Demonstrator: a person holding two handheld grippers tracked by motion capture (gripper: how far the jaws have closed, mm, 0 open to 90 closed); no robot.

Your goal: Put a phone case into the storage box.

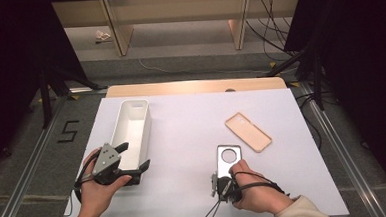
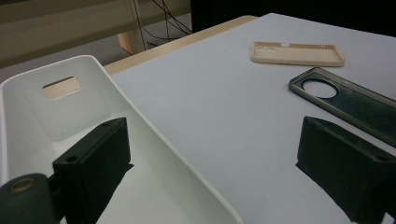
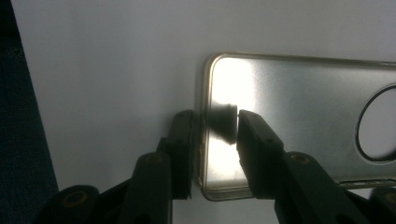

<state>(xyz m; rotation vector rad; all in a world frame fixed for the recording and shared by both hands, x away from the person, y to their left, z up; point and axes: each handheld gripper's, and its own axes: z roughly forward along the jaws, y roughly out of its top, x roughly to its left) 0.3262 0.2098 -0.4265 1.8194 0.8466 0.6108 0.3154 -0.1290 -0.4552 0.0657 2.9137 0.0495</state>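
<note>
Two jaws of my right gripper [image 3: 217,135] are pinching the grey phone case's [image 3: 299,116] thin wall at six o'clock; it risks slipping. Left gripper [image 2: 210,163] is gaping around the white bin's [image 2: 140,140] wall.

A white table [image 1: 192,123] bears a white bin [image 1: 132,126], a beige phone case [image 1: 248,131] and a dark phone case [image 1: 228,159].

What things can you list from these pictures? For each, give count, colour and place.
white bin: one, white, left side of table, long and open-topped.
beige phone case: one, beige, right of centre, lying flat.
dark phone case: one, dark grey with round hole, near edge, right.
table: one, white top.
left hand-held gripper: one, black, straddling the bin's near wall, open.
right hand-held gripper: one, black, around the dark phone case's end rim.
</note>
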